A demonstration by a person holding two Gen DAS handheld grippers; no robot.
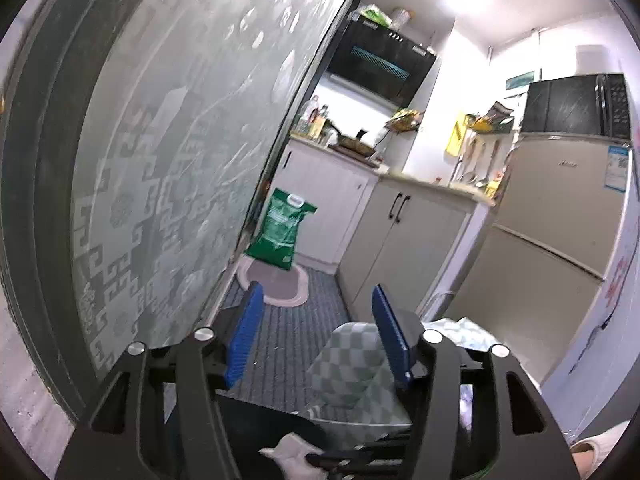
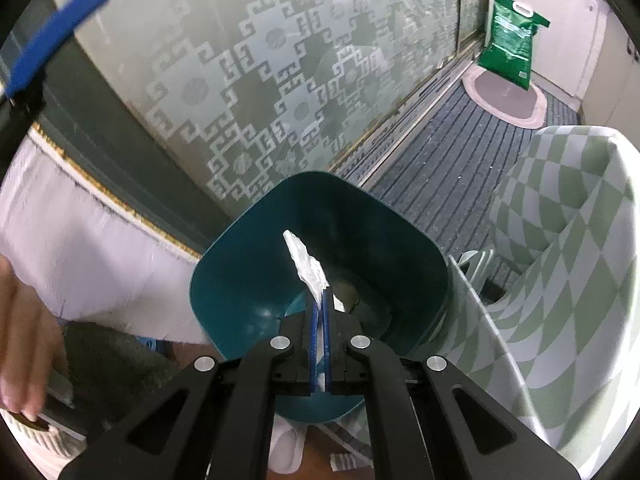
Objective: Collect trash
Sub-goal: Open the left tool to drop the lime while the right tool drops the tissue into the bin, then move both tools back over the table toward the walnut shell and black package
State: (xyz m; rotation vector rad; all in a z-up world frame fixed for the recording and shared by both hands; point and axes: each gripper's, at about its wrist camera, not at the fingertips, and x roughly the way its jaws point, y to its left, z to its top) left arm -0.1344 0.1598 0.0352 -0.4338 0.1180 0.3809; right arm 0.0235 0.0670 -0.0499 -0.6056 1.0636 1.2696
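Right gripper [image 2: 320, 320] angled steeply down over a teal bin [image 2: 256, 280], jaws pressed together on a crumpled white tissue [image 2: 306, 268] that sticks up past the blue pads [image 2: 314, 344], hanging above the bin's open mouth and not yet inside. At the bottom of the bin, a pale scrap, too dim to identify. Just right of the bin, a chair with a green-and-white checked cover [image 2: 560, 240], its backrest curving around the right side of the view. Behind the bin, a frosted glass door with a key pattern [image 2: 260, 80], and beyond it a striped grey mat [image 2: 452, 152], an oval rug [image 2: 508, 96] and a green sack [image 2: 512, 44] leaning upright against white cabinets. A bare hand [image 2: 20, 340] at the lower left edge. Left gripper [image 1: 316, 332] pointed nearly level into a kitchen, jaws spread apart with nothing between them; only the checked chair seen past the right pad. Same green sack [image 1: 280, 228] standing on the rug by the cabinets [image 1: 400, 236], range hood [image 1: 384, 68] above, fridge [image 1: 560, 208] at the right with a microwave [image 1: 576, 104] on top. Blue finger of the left gripper also visible, blurred, at the upper left of the right wrist view.
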